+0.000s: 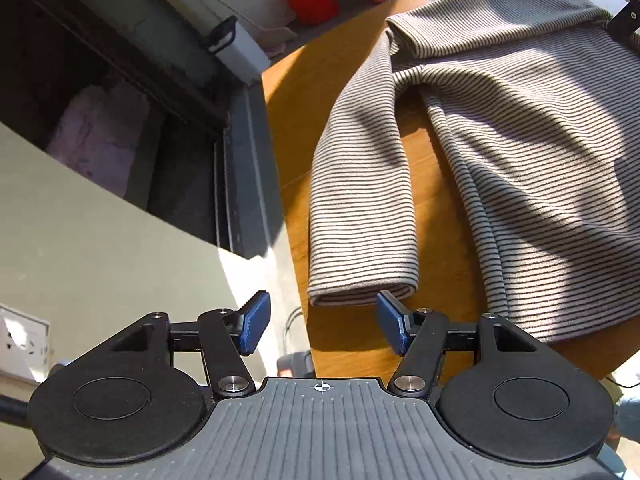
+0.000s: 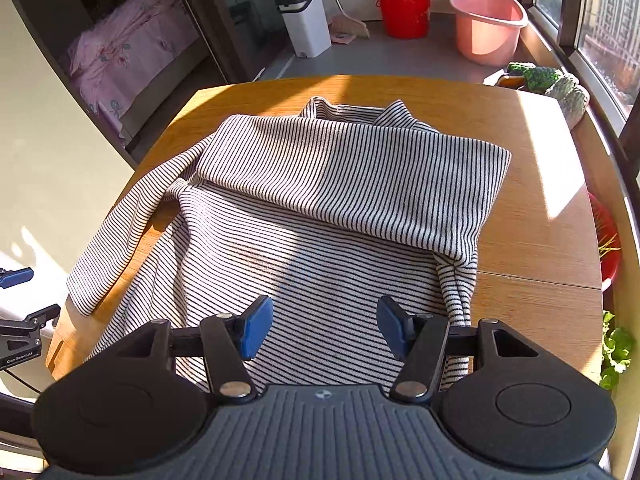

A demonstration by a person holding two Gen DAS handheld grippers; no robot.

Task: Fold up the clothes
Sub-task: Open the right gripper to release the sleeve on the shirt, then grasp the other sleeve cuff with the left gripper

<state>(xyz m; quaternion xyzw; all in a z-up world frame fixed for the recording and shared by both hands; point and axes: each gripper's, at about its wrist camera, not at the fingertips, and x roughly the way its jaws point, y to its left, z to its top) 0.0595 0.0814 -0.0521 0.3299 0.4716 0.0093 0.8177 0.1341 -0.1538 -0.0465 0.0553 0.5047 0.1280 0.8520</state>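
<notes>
A grey-and-black striped long-sleeved top (image 2: 320, 216) lies on a round wooden table (image 2: 536, 184). Its right sleeve is folded across the chest (image 2: 360, 168). Its left sleeve (image 1: 360, 200) lies straight along the table's left edge, cuff (image 1: 360, 294) toward me. My left gripper (image 1: 322, 322) is open and empty, just short of that cuff, at the table's edge. My right gripper (image 2: 324, 328) is open and empty, hovering over the top's lower body. The left gripper's fingertips (image 2: 16, 276) show at the left edge of the right wrist view.
Beyond the table stand a white bin (image 2: 306, 20), a red bucket (image 2: 404, 8) and a pink basin (image 2: 486, 24). Potted plants (image 2: 552, 84) sit by the window at right. A doorway to a bedroom (image 2: 132, 52) is at left. A wall socket (image 1: 22, 344) is low left.
</notes>
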